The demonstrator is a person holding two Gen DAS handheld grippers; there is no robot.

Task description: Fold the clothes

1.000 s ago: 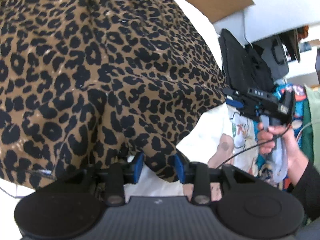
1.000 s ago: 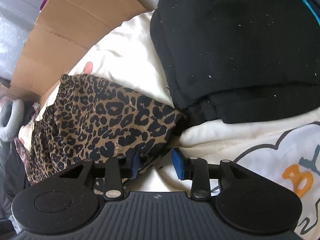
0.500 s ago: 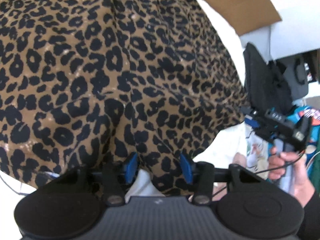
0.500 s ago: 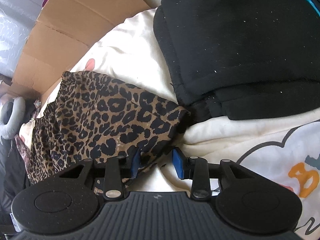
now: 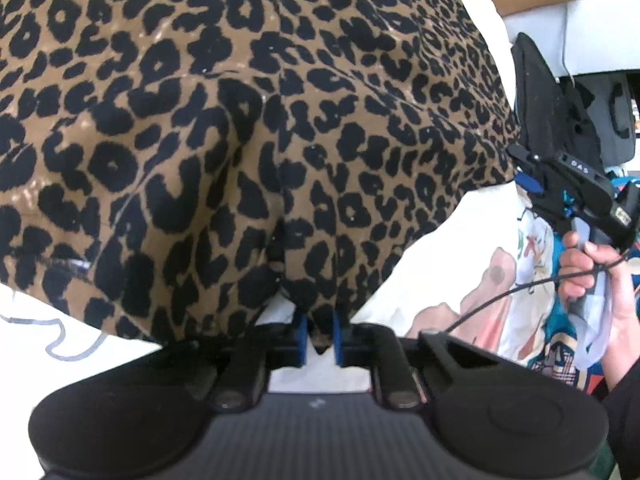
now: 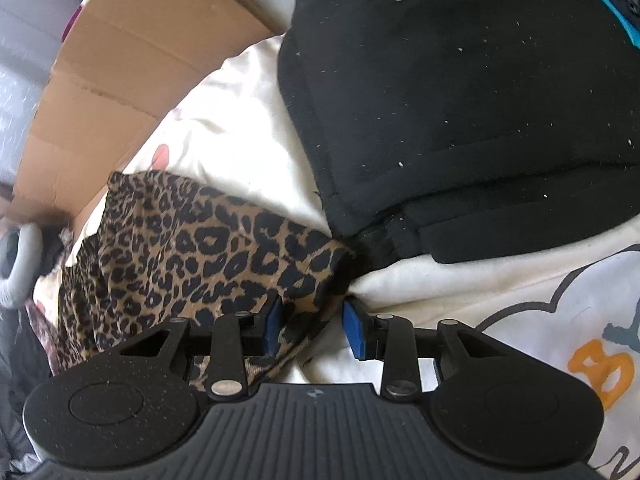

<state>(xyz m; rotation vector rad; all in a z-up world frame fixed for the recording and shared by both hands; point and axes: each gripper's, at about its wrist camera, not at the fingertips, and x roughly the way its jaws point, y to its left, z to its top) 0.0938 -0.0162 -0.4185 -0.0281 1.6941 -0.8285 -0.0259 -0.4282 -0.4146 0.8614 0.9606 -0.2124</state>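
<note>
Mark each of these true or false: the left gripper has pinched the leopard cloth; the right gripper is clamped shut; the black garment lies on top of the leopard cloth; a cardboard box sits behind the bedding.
1. The left gripper has pinched the leopard cloth: true; its jaws have just been closing on a fold.
2. The right gripper is clamped shut: false; its jaws stand apart around the cloth's corner.
3. The black garment lies on the leopard cloth: false; it lies beside it.
4. A cardboard box sits behind the bedding: true.

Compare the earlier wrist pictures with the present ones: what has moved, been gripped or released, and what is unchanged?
The left gripper has just closed its jaws, pinching a fold at the near edge of the leopard-print garment, which earlier lay loose between open pads. Unchanged: the right gripper stays part-open at the garment's corner, not pinching it; the black folded garment and cardboard lie as before.
</note>
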